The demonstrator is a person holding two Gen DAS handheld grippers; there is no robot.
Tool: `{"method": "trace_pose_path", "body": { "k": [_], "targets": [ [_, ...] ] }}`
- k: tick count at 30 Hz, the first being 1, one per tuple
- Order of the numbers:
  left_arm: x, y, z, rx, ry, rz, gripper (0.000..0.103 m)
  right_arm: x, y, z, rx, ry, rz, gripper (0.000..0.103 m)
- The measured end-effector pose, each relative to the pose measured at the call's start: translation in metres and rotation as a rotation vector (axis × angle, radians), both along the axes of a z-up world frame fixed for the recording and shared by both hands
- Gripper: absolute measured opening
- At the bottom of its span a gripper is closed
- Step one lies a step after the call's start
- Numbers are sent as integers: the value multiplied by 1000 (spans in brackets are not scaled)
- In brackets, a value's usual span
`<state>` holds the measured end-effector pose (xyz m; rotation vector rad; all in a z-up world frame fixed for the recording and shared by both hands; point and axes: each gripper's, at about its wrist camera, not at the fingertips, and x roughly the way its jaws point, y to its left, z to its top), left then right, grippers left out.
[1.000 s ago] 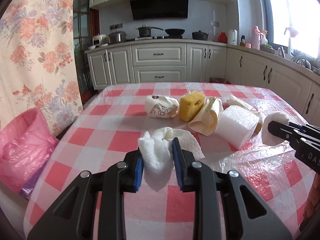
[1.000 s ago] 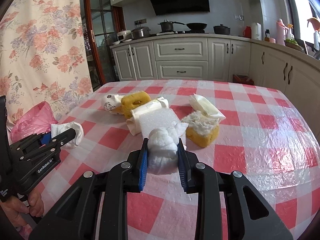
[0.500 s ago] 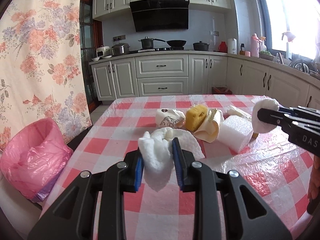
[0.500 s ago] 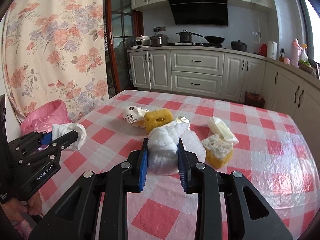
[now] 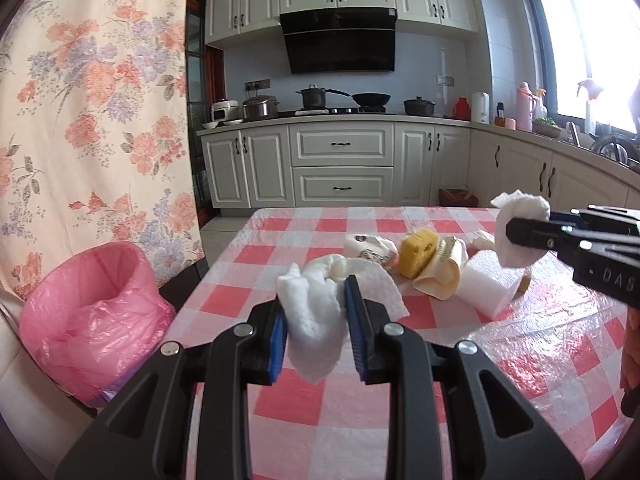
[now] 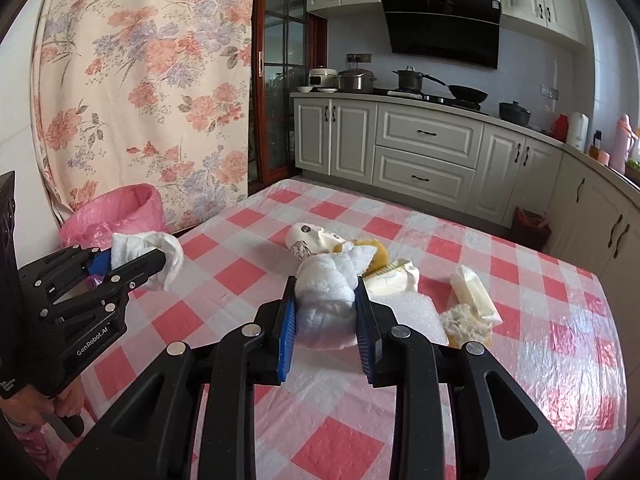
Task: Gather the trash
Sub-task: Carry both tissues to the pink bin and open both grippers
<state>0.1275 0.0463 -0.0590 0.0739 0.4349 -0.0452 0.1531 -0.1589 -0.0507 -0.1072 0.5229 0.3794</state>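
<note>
Trash bag [image 5: 92,312] sits left of the table [image 5: 560,352].

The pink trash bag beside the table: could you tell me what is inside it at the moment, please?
In the left wrist view, the pink trash bag stands open, but only crumpled pink plastic shows inside its mouth. Its bottom is hidden by its own folds, so any contents cannot be seen.

A home kitchen, no question.
Cream cabinets [image 5: 341,172], black range hood [image 5: 338,42], pots on the stove [image 5: 316,98], and a red-checked surface [image 6: 540,344] beside a floral curtain [image 5: 92,92].
</note>
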Motion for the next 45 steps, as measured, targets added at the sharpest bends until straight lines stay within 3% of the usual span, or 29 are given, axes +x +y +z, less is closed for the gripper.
{"method": "trace_pose_path", "body": {
  "k": [7, 16, 26, 34, 38, 45],
  "targets": [
    [-9, 20, 13, -3, -28, 37, 26, 4, 11, 16, 1, -4, 33, 29],
    [-13, 59, 21, -22, -37, 113, 26, 2, 45, 13, -4, 6, 102, 29],
    [-25, 128, 22, -17, -27, 229, 26, 16, 117, 3, 26, 18, 216, 29],
    [-34, 192, 38, -28, -39, 319, 27, 26, 197, 8, 44, 19, 353, 29],
    [-26, 225, 40, -2, -30, 369, 27, 35, 237, 11, 57, 29, 416, 29],
    [4, 281, 27, -39, 39, 384, 30, 64, 292, 6, 87, 77, 467, 29]
  ]
}}
